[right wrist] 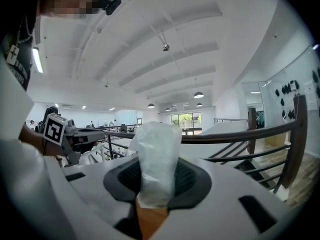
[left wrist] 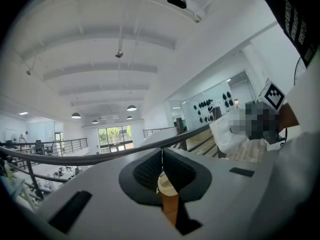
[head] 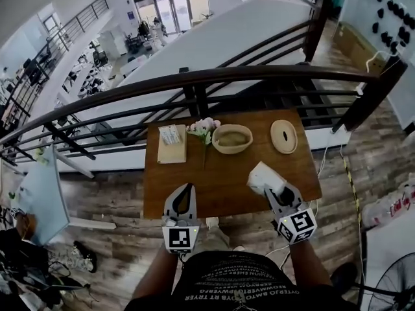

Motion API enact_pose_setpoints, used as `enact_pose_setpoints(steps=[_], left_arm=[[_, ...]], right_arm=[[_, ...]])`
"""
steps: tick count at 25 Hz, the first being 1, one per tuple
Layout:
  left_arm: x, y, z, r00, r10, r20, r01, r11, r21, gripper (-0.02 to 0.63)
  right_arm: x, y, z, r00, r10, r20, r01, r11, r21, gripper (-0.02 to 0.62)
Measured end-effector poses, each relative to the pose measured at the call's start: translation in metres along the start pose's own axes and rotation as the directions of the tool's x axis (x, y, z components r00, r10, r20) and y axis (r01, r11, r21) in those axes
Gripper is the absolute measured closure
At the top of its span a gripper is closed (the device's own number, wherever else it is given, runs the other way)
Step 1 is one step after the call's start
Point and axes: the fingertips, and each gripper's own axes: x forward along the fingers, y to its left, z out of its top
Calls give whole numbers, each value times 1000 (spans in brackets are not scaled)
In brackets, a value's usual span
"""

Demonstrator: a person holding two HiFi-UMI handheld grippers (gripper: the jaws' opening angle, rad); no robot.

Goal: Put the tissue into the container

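A: Table [head: 220,180] has the container [head: 232,139] at the back, middle. Tissue [right wrist: 156,156]?
B: Clamped in the right gripper [head: 271,185], over the table's front right (well apart from the container). Left gripper [head: 187,190] is closed, empty.

A small brown wooden table [head: 220,180] carries four things along its far edge, left to right — a tan box [head: 172,150], pink flowers [head: 204,127], an oval container [head: 233,148], a round lid [head: 284,136].
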Motion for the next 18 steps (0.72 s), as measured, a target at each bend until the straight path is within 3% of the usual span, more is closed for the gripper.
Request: enact_pose_setpoints(steps=[7, 18], left_arm=[[64, 37, -8, 1000, -30, -7, 30, 999, -18, 575], [141, 72, -39, 994, -89, -70, 88, 996, -30, 575]], right_arm=[[73, -18, -4, 999, 7, -49, -5, 999, 43, 476], [195, -61, -46, 982, 24, -189, -7, 996, 90, 476]])
